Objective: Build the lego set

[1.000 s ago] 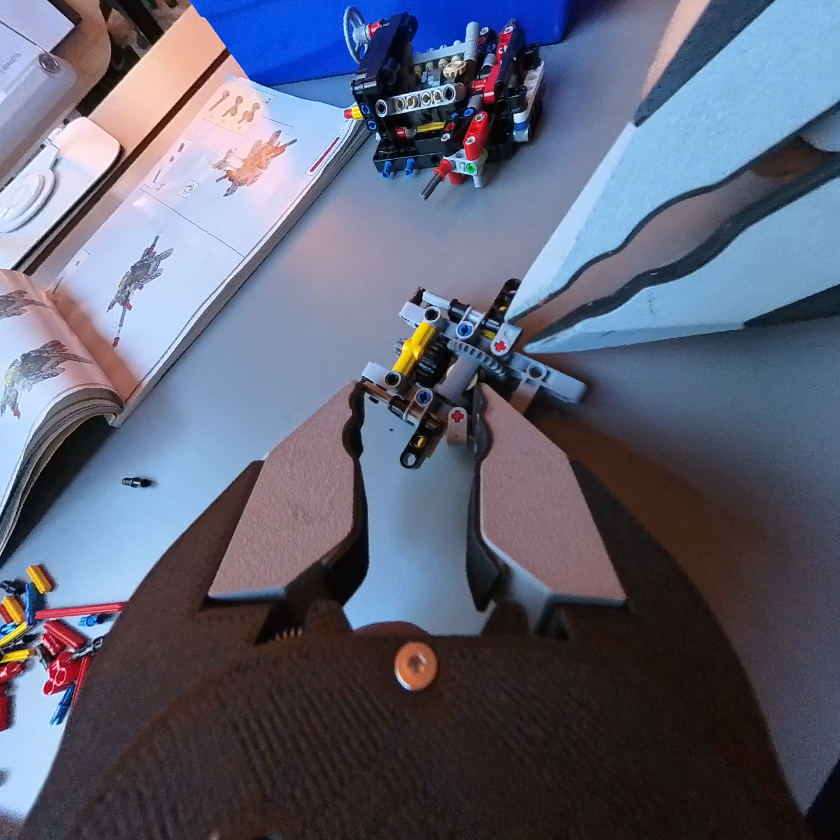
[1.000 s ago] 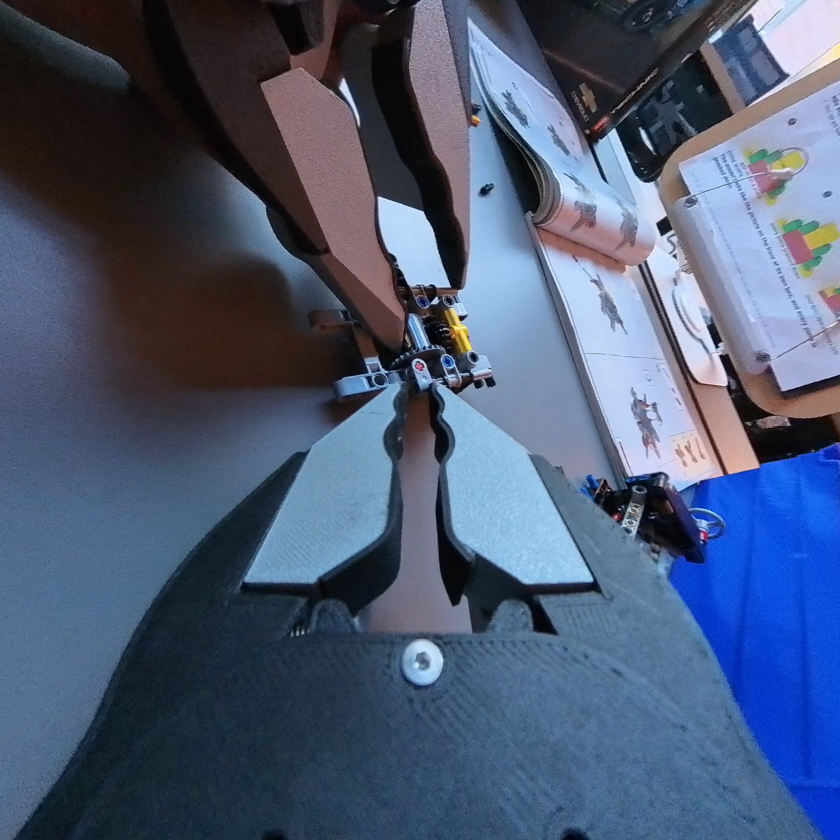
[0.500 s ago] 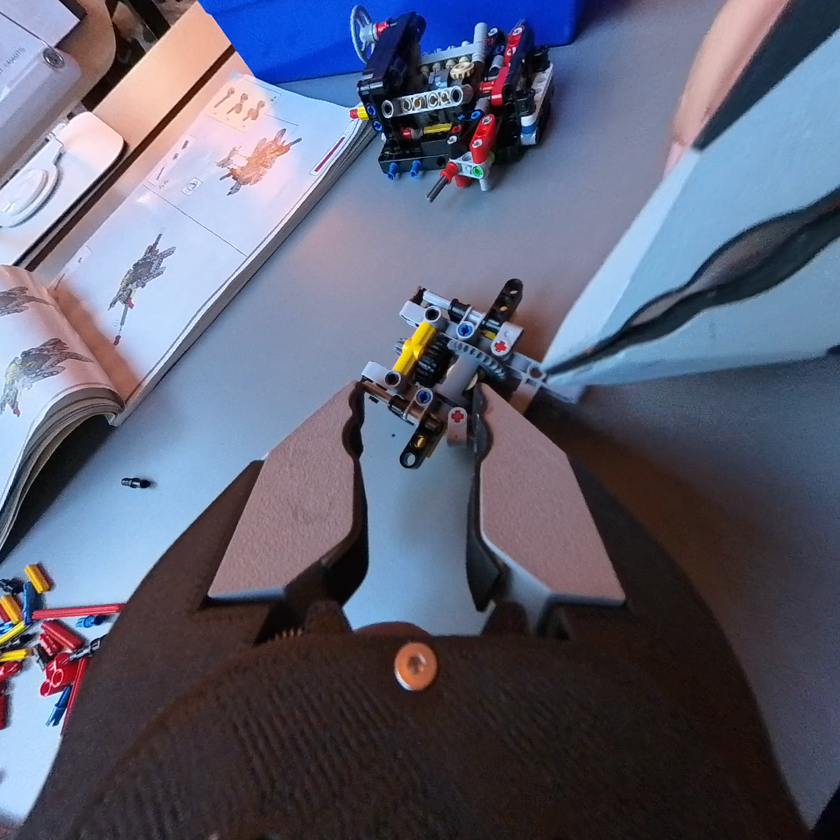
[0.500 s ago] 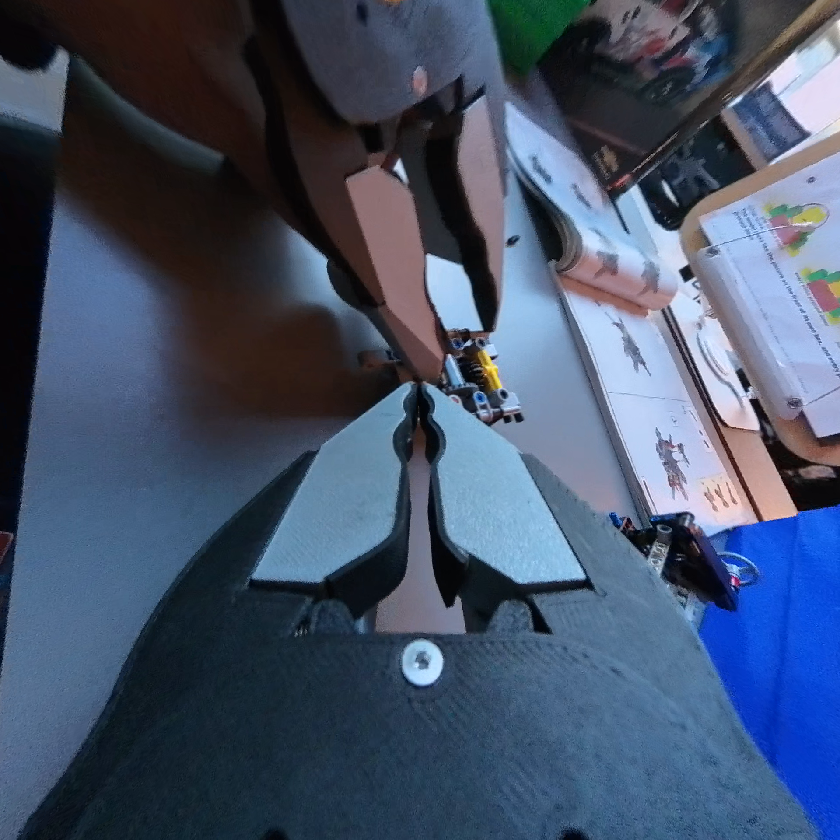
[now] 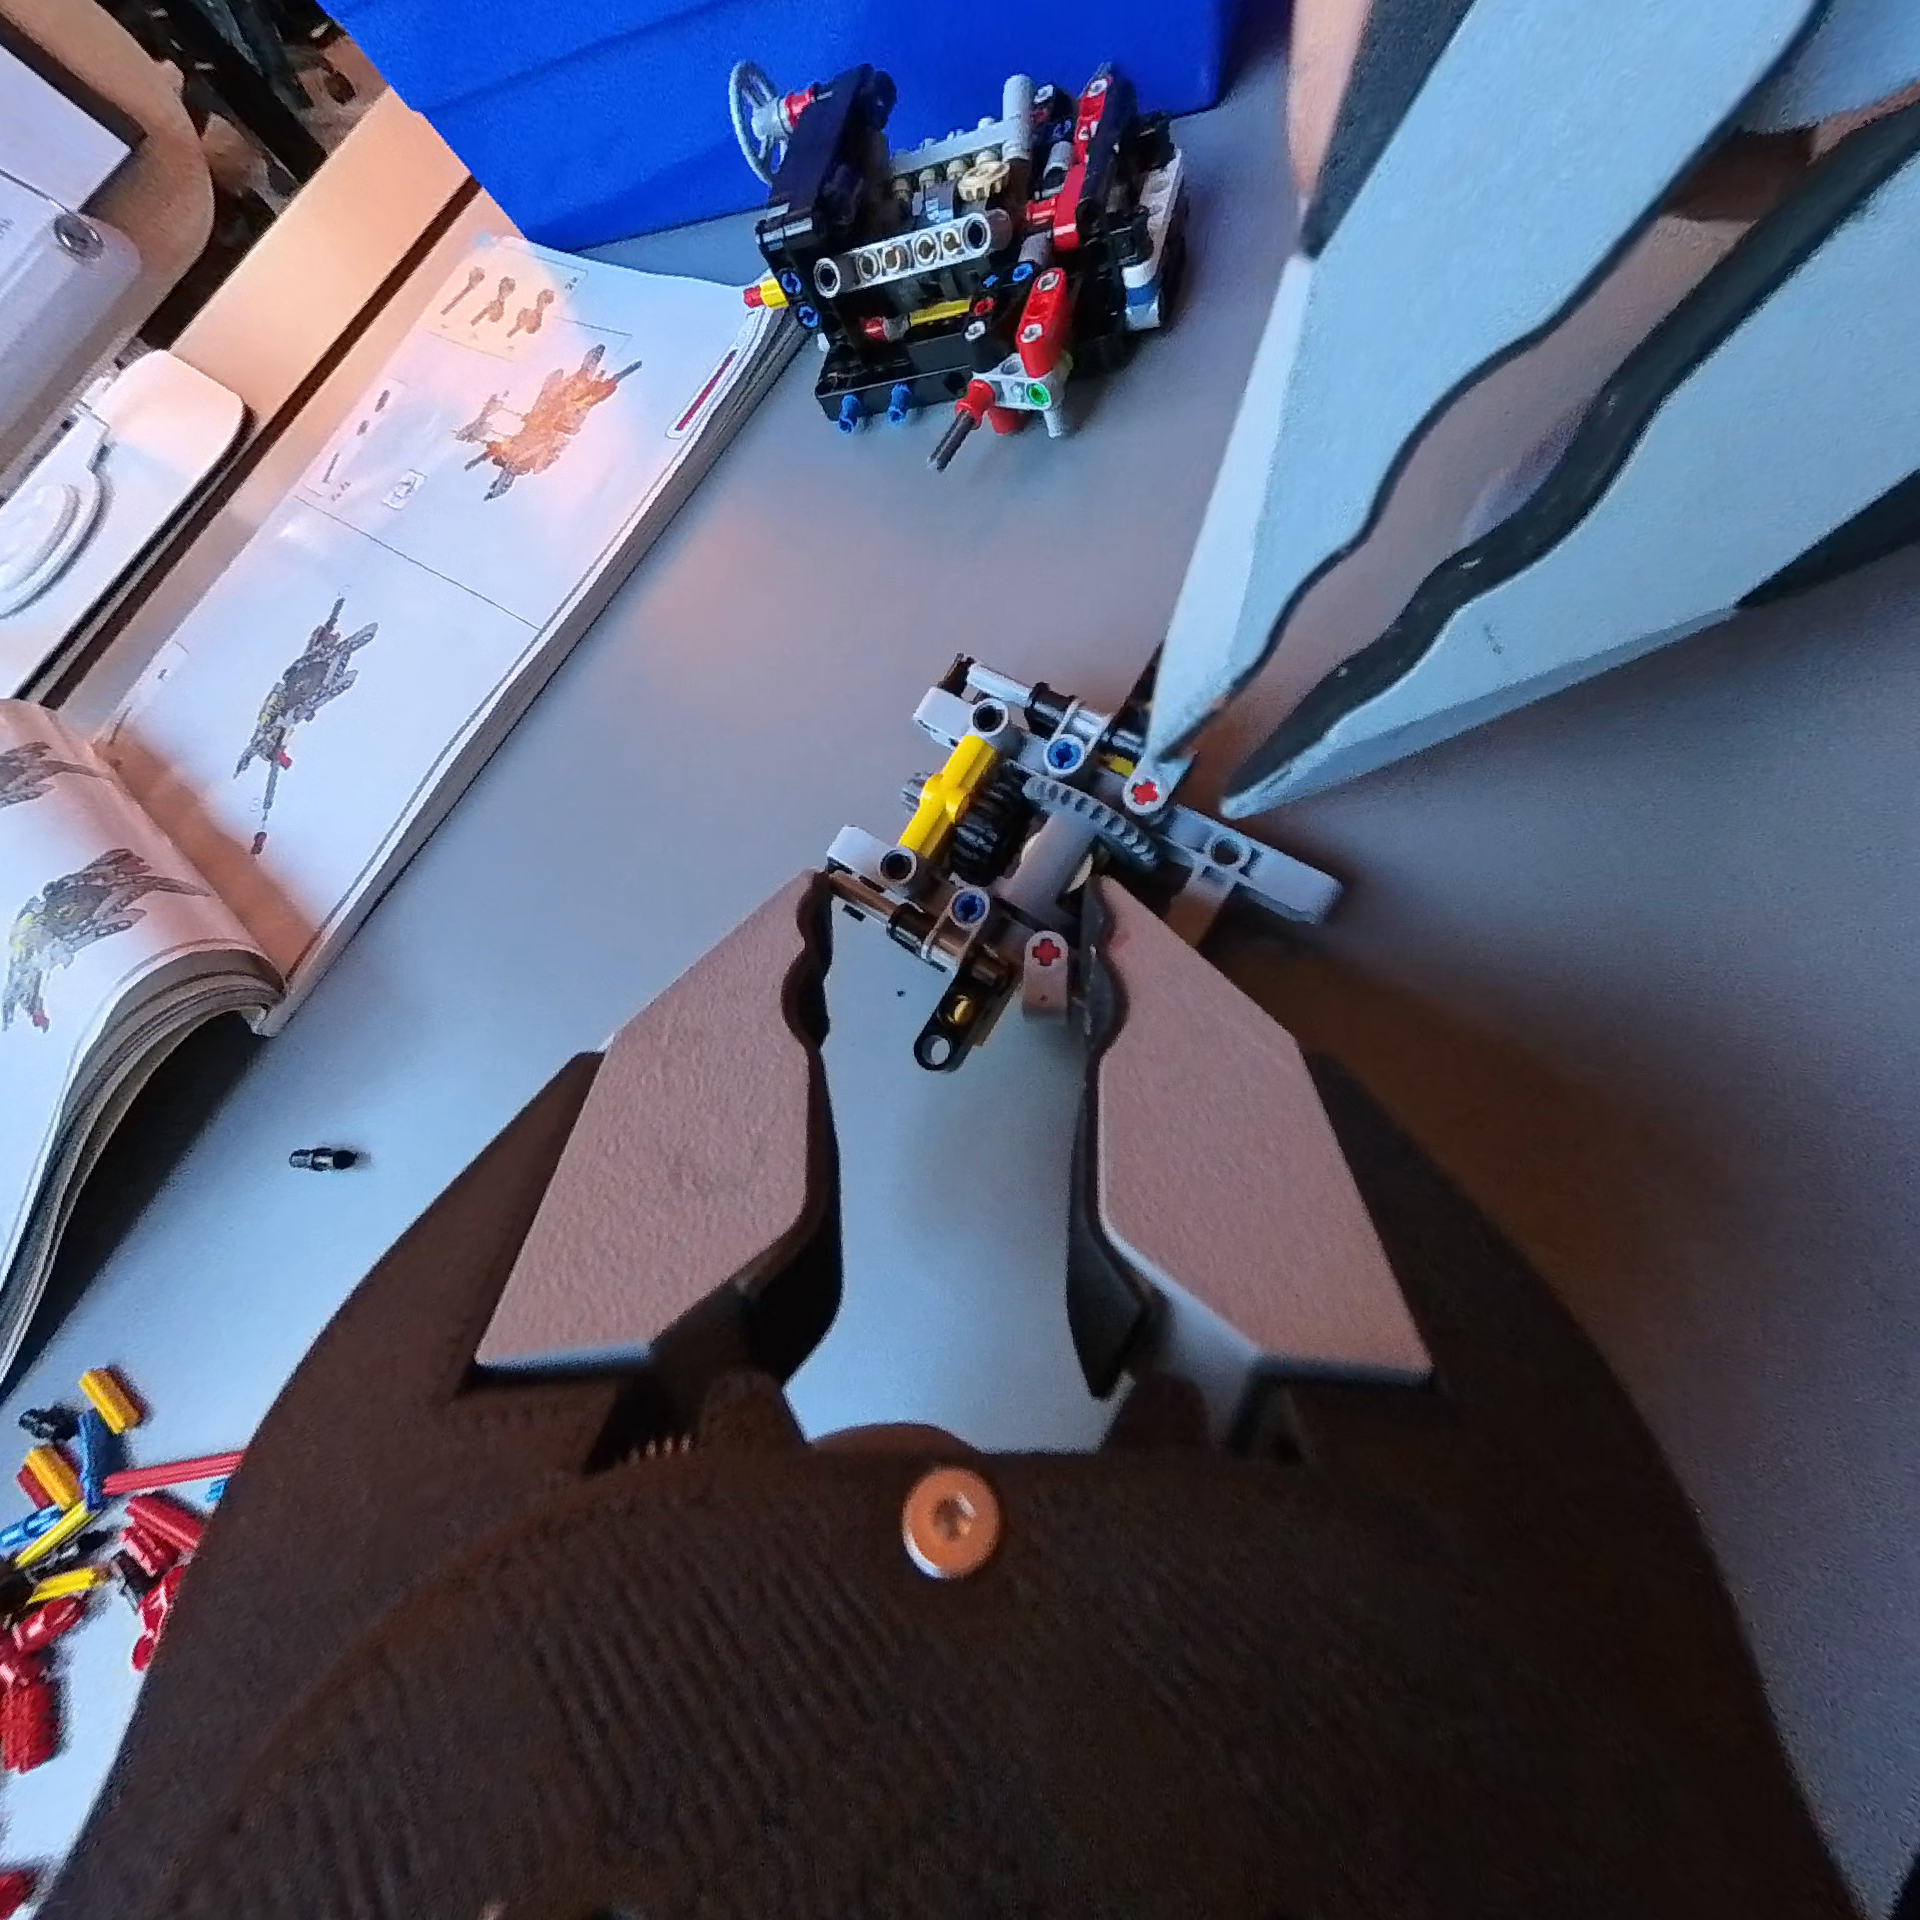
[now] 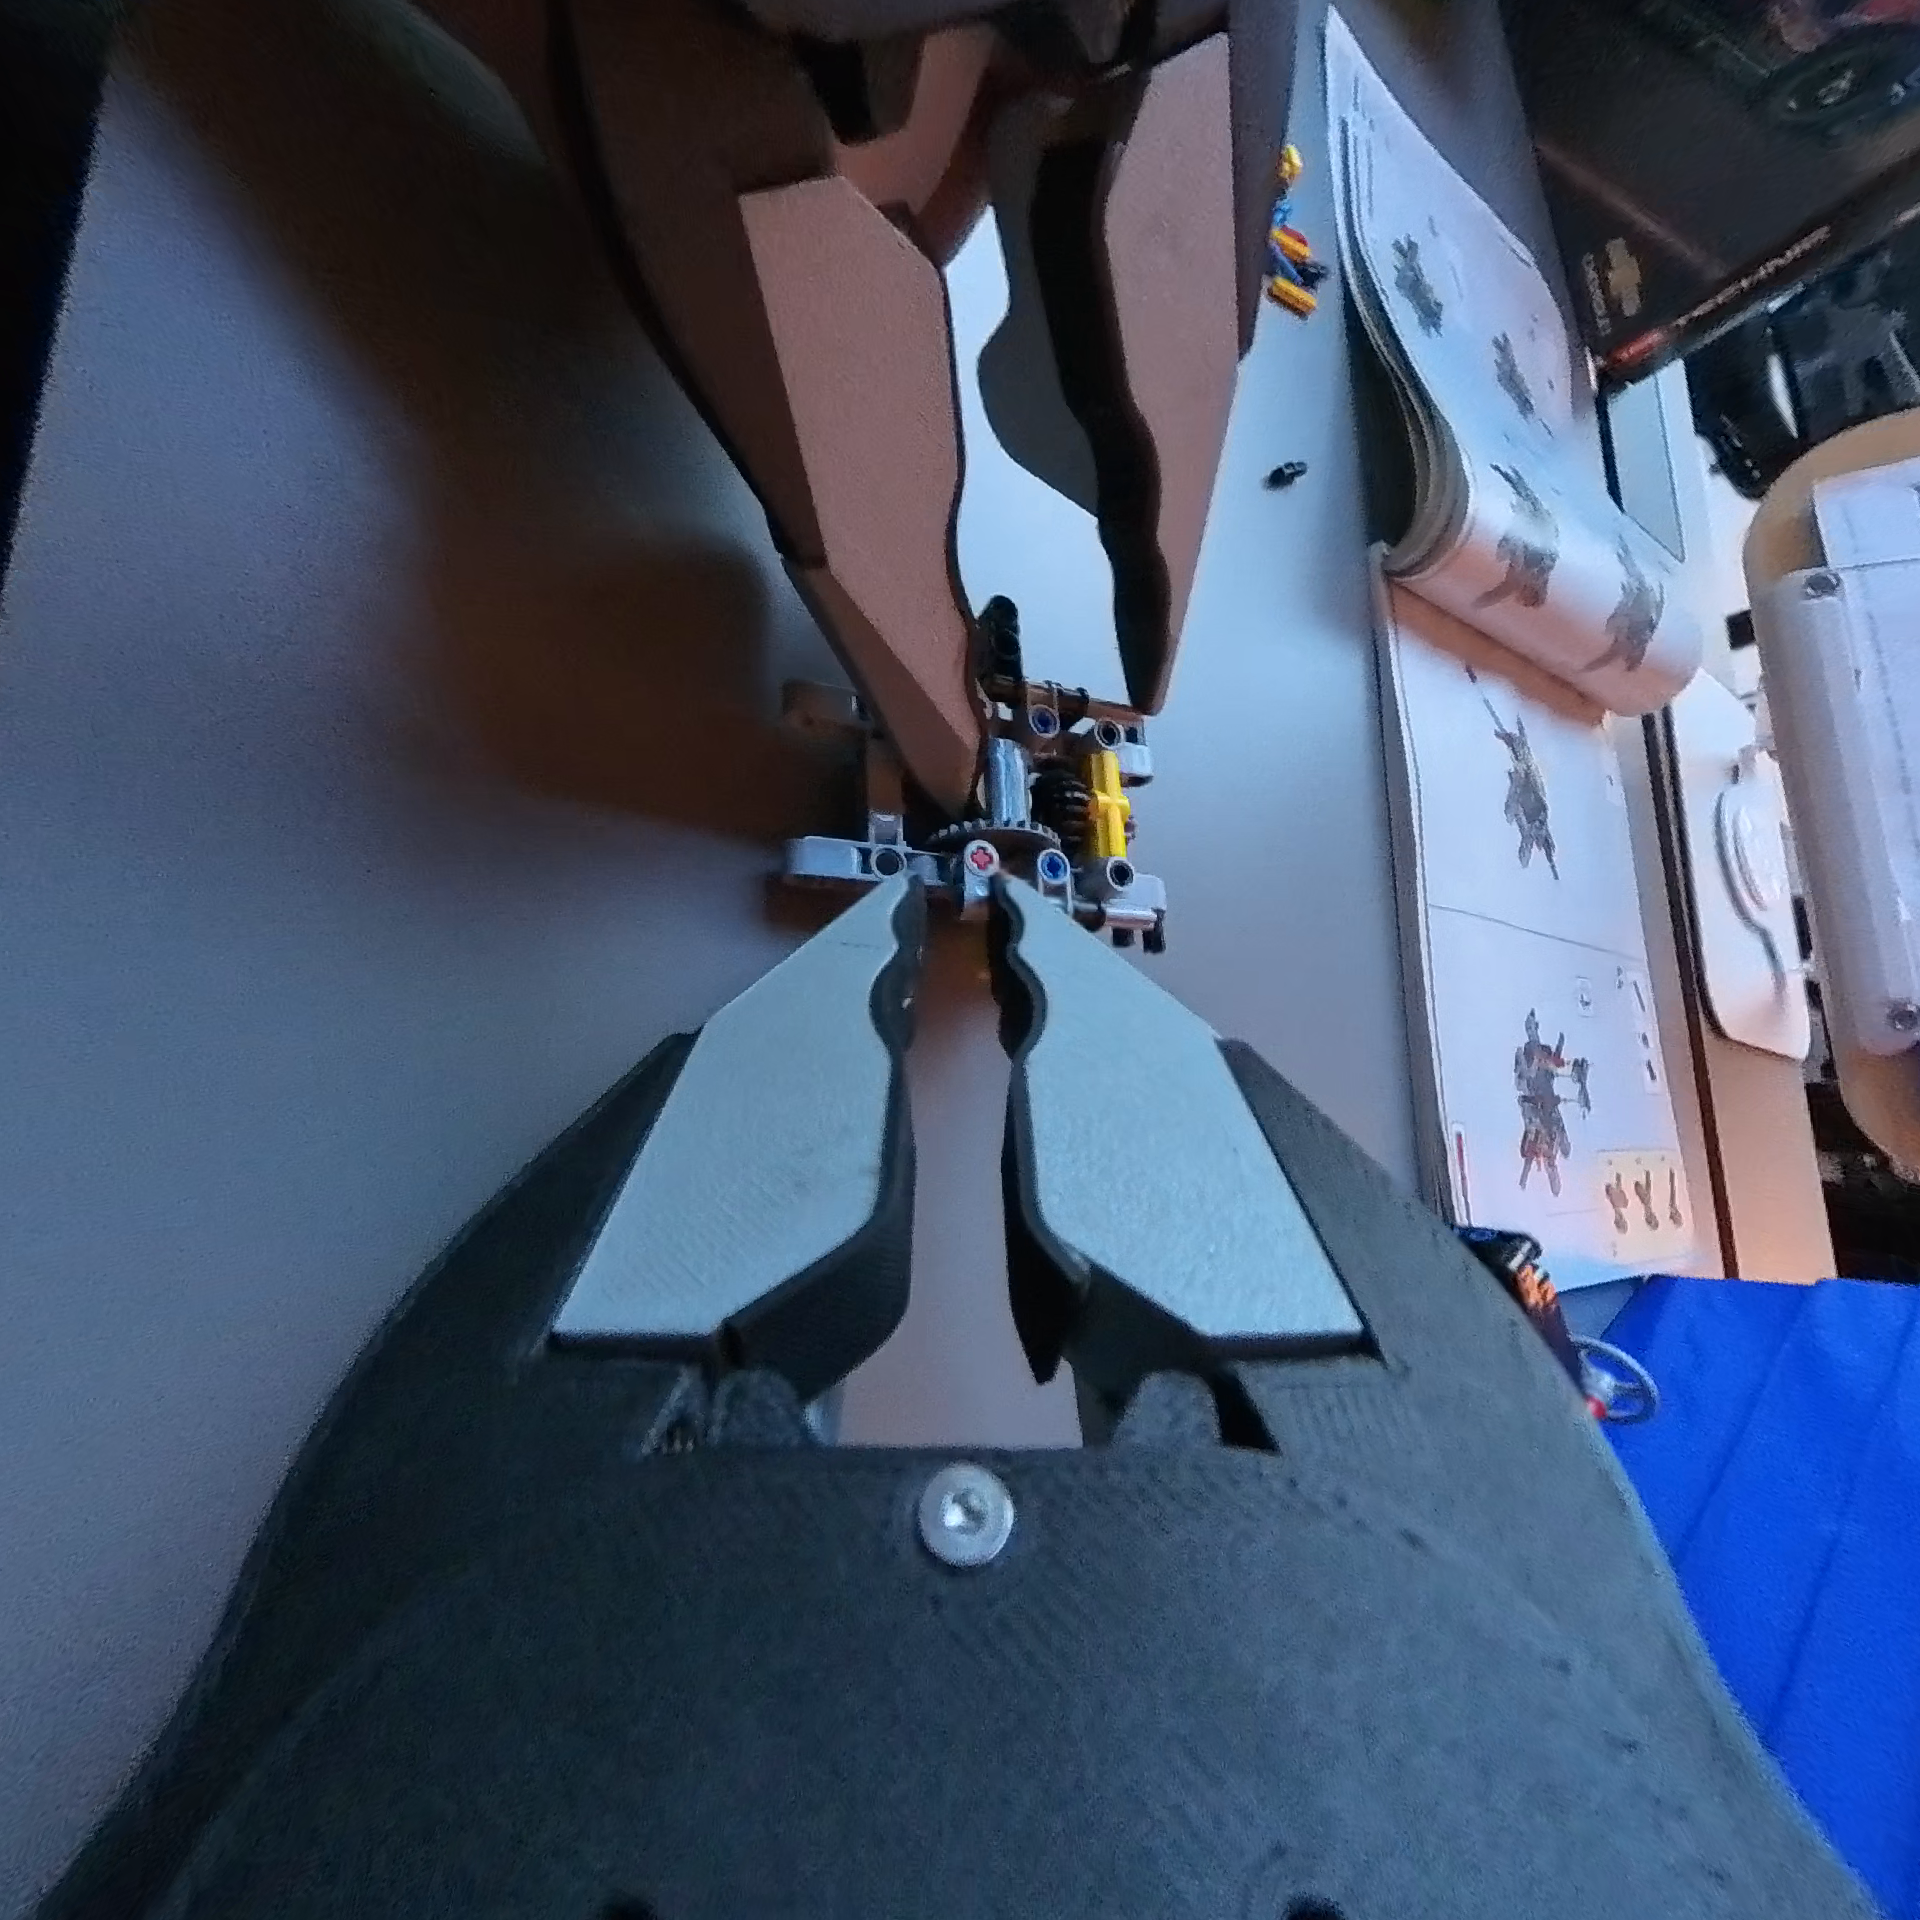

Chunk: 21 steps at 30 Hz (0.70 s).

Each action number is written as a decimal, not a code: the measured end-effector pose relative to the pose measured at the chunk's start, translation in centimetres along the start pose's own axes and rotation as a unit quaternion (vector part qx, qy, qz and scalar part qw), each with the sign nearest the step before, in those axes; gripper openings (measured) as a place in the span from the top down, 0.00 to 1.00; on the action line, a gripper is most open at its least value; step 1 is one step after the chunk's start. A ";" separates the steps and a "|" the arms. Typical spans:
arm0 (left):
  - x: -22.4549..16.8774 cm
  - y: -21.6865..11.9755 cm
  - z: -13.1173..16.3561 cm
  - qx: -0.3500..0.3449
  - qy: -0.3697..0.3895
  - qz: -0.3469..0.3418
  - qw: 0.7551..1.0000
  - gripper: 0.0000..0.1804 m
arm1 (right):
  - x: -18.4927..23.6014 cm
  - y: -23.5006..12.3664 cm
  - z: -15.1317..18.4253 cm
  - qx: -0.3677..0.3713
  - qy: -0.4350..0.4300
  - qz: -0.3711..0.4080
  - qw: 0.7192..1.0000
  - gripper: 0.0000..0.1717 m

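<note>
A small brick gear assembly (image 5: 1039,821) of grey beams, a yellow connector and black gears lies on the grey table (image 5: 727,644). My left gripper (image 5: 956,894) is shut on its near end, one fingertip on each side. The right wrist view shows the same assembly (image 6: 1049,810) with the left gripper (image 6: 1055,717) clamped across it. My right gripper (image 6: 958,883) stands slightly open at the assembly's other side. Its tips flank a small grey connector with a red axle (image 6: 980,860). One pad is close beside the connector and the other stands apart. The right gripper also shows in the left wrist view (image 5: 1195,779).
A larger black, red and grey brick model (image 5: 966,249) stands in front of a blue bin (image 5: 727,83). An open instruction book (image 5: 364,571) lies at the left. Loose red, yellow and blue pieces (image 5: 73,1507) and a black pin (image 5: 322,1158) lie nearby. The left gripper's tips are roughly 4 cm from the right gripper's. The open instruction book (image 5: 364,571) lies around 25 cm away from my left fingertips. It turns up in the right wrist view (image 6: 1557,911) as well.
Half a second ago my right gripper's pads were shut together at the long beam's end. They have now parted a little and moved back to the red-axle connector. The left grasp has not moved.
</note>
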<state>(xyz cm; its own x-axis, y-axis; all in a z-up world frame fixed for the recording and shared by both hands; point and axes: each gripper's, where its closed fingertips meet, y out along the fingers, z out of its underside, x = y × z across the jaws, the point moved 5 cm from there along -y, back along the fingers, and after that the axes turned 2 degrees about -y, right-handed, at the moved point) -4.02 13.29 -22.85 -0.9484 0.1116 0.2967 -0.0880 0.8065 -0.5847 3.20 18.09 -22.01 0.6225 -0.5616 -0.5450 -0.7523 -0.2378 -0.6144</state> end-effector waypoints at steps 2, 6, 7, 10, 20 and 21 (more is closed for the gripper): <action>0.0 0.0 0.0 0.000 0.002 -0.002 1.000 0.75 | 0.0 0.0 -0.2 0.007 -0.018 -0.003 1.000 0.98; -0.1 0.0 0.0 0.000 0.006 -0.006 1.000 0.75 | -0.4 0.2 -0.4 0.034 -0.048 -0.013 0.998 1.00; -0.1 -0.1 0.0 -0.001 0.007 -0.005 1.000 0.75 | -0.4 0.2 -0.5 0.041 -0.052 -0.014 0.998 0.98; -0.1 -0.1 0.0 -0.001 0.009 -0.007 1.000 0.75 | -0.4 0.4 -0.4 0.058 -0.065 -0.020 0.996 0.96; 0.0 0.0 0.0 0.004 -0.002 -0.018 1.000 0.75 | -0.5 0.7 -0.8 0.093 -0.021 -0.005 0.995 0.98; -0.1 0.0 0.0 0.005 -0.003 -0.020 1.000 0.75 | -0.4 0.7 -0.8 0.094 -0.018 0.005 0.995 0.98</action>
<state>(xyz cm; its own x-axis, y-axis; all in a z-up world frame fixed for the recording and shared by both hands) -3.95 13.26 -22.86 -0.9458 0.0760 0.3158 -0.1290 0.8044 -0.5799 2.23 17.48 -21.81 0.6245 -0.5336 -0.5703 -0.7073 -0.0769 -0.7027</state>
